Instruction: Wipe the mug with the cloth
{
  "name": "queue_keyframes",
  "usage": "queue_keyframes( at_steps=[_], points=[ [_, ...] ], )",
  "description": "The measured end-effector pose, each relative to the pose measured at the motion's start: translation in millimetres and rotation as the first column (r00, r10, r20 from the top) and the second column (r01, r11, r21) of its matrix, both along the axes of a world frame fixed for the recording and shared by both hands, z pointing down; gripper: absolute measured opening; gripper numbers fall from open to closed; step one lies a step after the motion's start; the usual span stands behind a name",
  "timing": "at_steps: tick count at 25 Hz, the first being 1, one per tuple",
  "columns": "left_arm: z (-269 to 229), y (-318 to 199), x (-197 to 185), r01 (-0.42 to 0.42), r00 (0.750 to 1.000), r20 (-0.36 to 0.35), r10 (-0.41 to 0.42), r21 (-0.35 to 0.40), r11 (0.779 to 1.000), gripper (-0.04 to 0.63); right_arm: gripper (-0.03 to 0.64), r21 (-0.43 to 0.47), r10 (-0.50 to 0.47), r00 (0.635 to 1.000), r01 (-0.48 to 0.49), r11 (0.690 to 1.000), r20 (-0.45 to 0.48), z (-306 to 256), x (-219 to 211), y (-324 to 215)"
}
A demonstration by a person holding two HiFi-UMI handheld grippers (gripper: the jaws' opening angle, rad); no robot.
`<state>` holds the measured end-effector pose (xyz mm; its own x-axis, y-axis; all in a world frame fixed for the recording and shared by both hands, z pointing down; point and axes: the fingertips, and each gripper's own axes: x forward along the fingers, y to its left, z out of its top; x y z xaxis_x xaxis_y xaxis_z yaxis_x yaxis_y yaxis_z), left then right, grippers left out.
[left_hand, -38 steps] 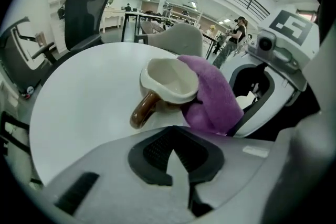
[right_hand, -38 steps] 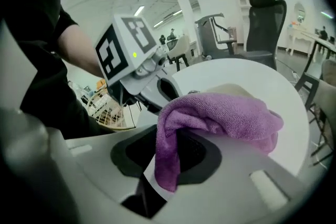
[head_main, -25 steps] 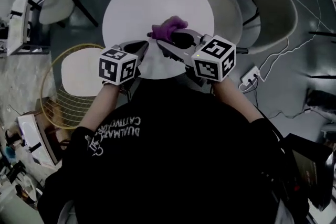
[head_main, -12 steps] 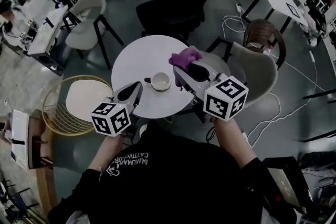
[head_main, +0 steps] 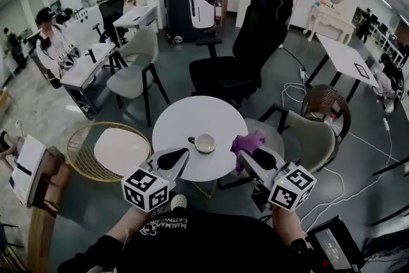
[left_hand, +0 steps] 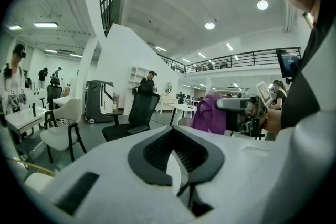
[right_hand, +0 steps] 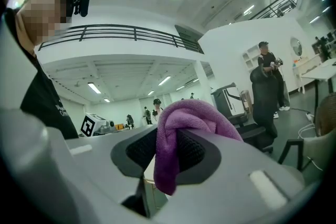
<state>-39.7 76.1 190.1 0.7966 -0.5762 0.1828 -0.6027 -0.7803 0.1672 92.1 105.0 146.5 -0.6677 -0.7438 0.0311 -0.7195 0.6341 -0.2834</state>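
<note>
Mug (head_main: 205, 143): rigid, breakable, sitting on worktop (head_main: 185, 118); handle likely the best hold. Cloth (right_hand: 186, 115): soft, light, hanging from right gripper (right_hand: 167, 160), its fingers clamping it. Left gripper (left_hand: 173, 157) idling, fingers together, empty.

Mug (head_main: 205, 144) on the table (head_main: 184, 119), cloth (head_main: 248, 142) just right, chair (head_main: 223, 77) behind.

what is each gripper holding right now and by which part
Right gripper: the purple cloth, pinched at a bunched fold. Left gripper: shut, nothing held.

We see a purple cloth (head_main: 248, 142) right of centre. The mug (head_main: 204, 143) looks cream against our white table (head_main: 185, 117).
</note>
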Motion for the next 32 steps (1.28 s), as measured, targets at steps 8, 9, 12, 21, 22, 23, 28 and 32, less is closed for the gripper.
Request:
queue_keyframes(
  at_steps=[8, 9, 12, 21, 22, 23, 28, 32],
  points=[
    [-5.3, 44.5, 4.2, -0.007, 1.000, 0.019, 0.006, 0.050, 0.999, 0.003, 0.098, 0.013, 0.075, 0.997, -0.075, 0.997, 0.027, 7.5, 22.7, 40.6],
    [-4.1, 49.7, 3.6, -0.005, 1.000, 0.026, 0.003, 0.048, 0.999, 0.003, 0.097, 0.009, 0.075, 0.997, -0.075, 0.997, 0.027, 8.6, 22.3, 44.4],
    [-5.4, 57.8, 2.1, 0.001, 0.999, 0.037, -0.002, 0.039, 0.999, 0.003, 0.095, -0.002, 0.064, 0.998, -0.064, 0.998, 0.029, 7.3, 19.7, 52.8],
    [-3.1, 54.9, 8.1, 0.011, 0.999, 0.039, -0.012, 0.023, 1.000, 0.003, 0.091, -0.025, 0.068, 0.998, -0.067, 0.997, 0.011, 15.1, 29.2, 51.3],
    [-3.1, 55.3, 7.3, 0.013, 0.999, 0.041, -0.013, 0.022, 1.000, 0.003, 0.089, -0.029, 0.069, 0.998, -0.069, 0.997, 0.011, 15.8, 29.2, 51.6],
    [-3.5, 55.4, 5.9, 0.013, 0.999, 0.042, -0.014, 0.022, 1.000, 0.003, 0.089, -0.032, 0.072, 0.997, -0.072, 0.997, 0.013, 15.9, 28.5, 51.8],
    [-8.7, 53.4, 1.1, 0.007, 0.999, 0.043, -0.008, 0.029, 1.000, 0.003, 0.089, -0.026, 0.083, 0.996, -0.083, 0.996, -0.018, 13.8, 23.8, 50.6],
    [-12.1, 50.2, 2.7, 0.013, 0.999, 0.040, -0.014, 0.035, 0.999, 0.003, 0.089, -0.022, 0.089, 0.996, -0.089, 0.996, -0.020, 11.6, 29.3, 46.9]
  ],
)
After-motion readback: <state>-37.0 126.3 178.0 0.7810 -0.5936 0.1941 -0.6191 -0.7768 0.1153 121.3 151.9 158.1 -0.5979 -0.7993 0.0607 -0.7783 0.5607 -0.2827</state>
